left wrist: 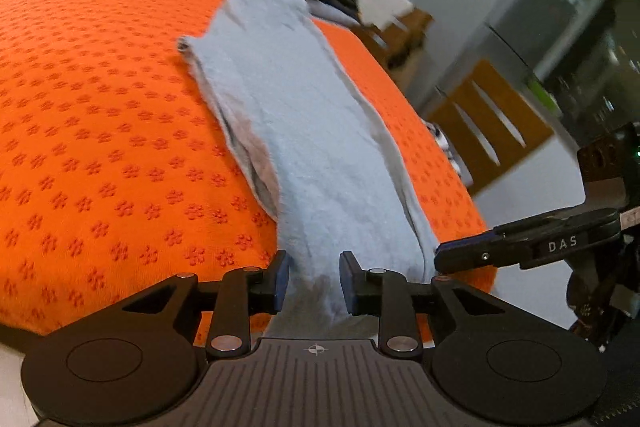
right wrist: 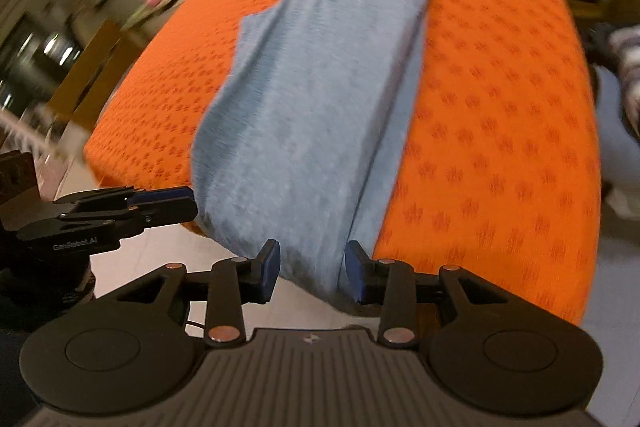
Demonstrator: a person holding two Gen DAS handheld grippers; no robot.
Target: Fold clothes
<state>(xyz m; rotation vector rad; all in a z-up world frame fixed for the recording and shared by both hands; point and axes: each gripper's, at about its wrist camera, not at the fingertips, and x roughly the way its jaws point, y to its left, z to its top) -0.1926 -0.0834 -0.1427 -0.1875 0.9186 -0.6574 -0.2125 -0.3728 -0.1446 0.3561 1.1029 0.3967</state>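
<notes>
- Your left tongs (left wrist: 311,281) and right tongs (right wrist: 311,273) stand spread, pinching nothing.
- The blue garment (left wrist: 304,131) looks soft and limp; take its near hem at six o'clock.

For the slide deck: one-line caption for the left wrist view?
Left gripper open at the near end of a blue garment laid lengthwise on an orange cloth, right gripper alongside.
</notes>
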